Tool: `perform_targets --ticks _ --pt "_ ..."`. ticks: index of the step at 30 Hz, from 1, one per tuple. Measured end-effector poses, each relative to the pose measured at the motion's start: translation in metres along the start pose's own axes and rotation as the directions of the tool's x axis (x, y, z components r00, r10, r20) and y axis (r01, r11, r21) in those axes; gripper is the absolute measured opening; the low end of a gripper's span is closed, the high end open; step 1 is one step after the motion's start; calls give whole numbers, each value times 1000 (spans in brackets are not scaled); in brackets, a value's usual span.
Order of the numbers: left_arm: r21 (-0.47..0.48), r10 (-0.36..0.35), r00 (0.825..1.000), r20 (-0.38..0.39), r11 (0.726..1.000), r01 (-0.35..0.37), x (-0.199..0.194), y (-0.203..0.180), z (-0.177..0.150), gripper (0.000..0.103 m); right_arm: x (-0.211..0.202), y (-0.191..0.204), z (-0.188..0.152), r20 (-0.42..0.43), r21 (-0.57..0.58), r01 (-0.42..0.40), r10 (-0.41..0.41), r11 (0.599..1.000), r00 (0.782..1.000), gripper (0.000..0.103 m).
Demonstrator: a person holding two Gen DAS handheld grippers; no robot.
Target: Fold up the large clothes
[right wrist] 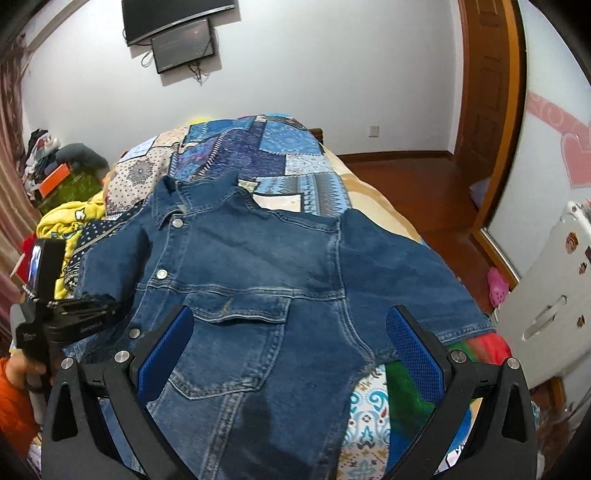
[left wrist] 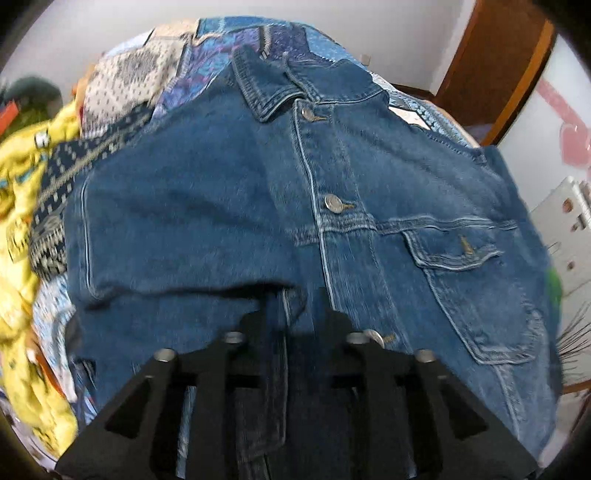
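Observation:
A blue denim jacket (right wrist: 258, 266) lies front up on a patchwork bedspread (right wrist: 258, 147), collar at the far end; its left sleeve is folded across its front. In the left wrist view the jacket (left wrist: 258, 184) fills the frame. My left gripper (left wrist: 295, 306) is shut on the jacket's sleeve cuff, holding it over the front near the button placket. It also shows in the right wrist view (right wrist: 107, 308) at the jacket's left edge. My right gripper (right wrist: 288, 332) is open, its blue pads (right wrist: 417, 347) wide apart over the lower front and right sleeve.
A yellow blanket (left wrist: 22, 206) is heaped left of the jacket. A white cabinet (right wrist: 546, 295) stands to the right of the bed, and a wooden door (right wrist: 487, 92) behind it. Monitors (right wrist: 177, 33) hang on the far wall. Red and green cloth (right wrist: 410, 387) lies by the right sleeve.

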State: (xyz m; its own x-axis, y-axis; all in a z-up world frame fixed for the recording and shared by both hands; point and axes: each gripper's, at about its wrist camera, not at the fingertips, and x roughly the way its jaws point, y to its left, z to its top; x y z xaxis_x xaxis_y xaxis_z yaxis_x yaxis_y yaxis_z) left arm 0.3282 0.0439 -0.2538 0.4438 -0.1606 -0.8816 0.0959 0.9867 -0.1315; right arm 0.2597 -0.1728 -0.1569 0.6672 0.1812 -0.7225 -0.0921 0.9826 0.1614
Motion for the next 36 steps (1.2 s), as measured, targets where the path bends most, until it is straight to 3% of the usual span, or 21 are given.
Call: perform_targets --ticks 1,2,7,10,16,20,23,25,29,31,32,33,36 --pt "-24 -17 1000 5 1000 17 -6 5 -2 52 0 -2 0 -2 2 3 -3 1000 1000 103" --pt "-44 -24 1000 21 999 25 -13 10 -4 55 1 -2 0 -4 5 6 -6 1000 1000 103" --pt "-166 -30 995 94 985 45 -44 49 -9 63 4 -3 2 -10 6 8 -8 1000 1000 103" --pt "-286 -106 987 121 948 137 -51 85 -10 64 7 0 4 -12 -5 10 -11 1000 1000 103" --pt "-507 -244 958 151 813 287 -28 148 -21 64 16 8 6 -25 -36 17 -18 999 1000 103" --pt "-625 -316 925 211 684 376 -7 180 -26 64 24 10 7 -41 -61 42 -44 997 998 103" --pt "-672 -334 912 238 622 403 7 192 -24 64 30 10 8 -53 -64 50 -54 997 997 103" --pt "-690 -322 915 243 605 397 15 198 -20 64 34 10 7 -59 -63 54 -58 997 997 103" --pt "-712 -260 942 213 619 332 24 200 -10 57 37 11 6 -70 -62 52 -57 997 996 103" --pt "-693 -195 963 188 669 271 21 198 -3 39 37 12 5 -72 -68 55 -60 996 996 103" --pt "-661 -134 977 168 720 212 15 191 3 32 36 12 4 -69 -73 59 -64 996 996 103" --pt "-634 -85 984 158 755 167 12 186 8 23 36 12 4 -67 -75 63 -68 995 995 103" --pt "-521 64 983 174 853 37 -14 161 22 20 30 10 4 -54 -76 64 -68 995 996 103"
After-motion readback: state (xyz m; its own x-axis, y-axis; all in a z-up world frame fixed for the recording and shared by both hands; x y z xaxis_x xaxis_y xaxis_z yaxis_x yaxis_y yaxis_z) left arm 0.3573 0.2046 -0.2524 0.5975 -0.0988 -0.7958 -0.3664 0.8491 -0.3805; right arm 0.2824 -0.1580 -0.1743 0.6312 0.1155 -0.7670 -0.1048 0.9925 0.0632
